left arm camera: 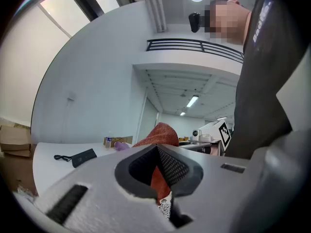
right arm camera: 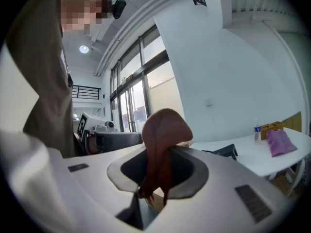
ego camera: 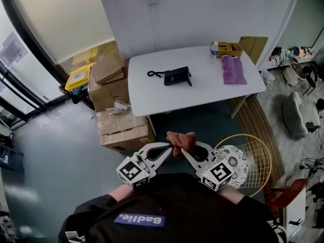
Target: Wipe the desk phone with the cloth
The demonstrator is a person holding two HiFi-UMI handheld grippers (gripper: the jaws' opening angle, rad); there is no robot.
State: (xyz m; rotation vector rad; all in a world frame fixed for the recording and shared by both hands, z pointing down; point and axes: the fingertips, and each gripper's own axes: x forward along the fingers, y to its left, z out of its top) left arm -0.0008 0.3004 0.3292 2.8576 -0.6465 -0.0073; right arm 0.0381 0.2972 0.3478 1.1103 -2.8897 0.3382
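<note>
A black desk phone [ego camera: 177, 76] with a coiled cord lies on the white table [ego camera: 152, 97], far ahead of me. It also shows small in the left gripper view as the phone [left arm camera: 83, 157] and in the right gripper view as the phone [right arm camera: 224, 151]. Both grippers are held close to my chest, tips together. A rust-red cloth [ego camera: 181, 140] is bunched between them. My left gripper [ego camera: 169, 147] is shut on the cloth [left arm camera: 158, 132]. My right gripper [ego camera: 184, 150] is shut on the same cloth [right arm camera: 165, 130], which drapes down through its jaws.
A purple cloth [ego camera: 233, 69], a water bottle [ego camera: 214, 49] and a small cardboard box [ego camera: 230, 48] sit at the table's far right. Stacked cardboard boxes [ego camera: 116, 95] stand left of the table. A yellow wire chair [ego camera: 250, 158] is at my right.
</note>
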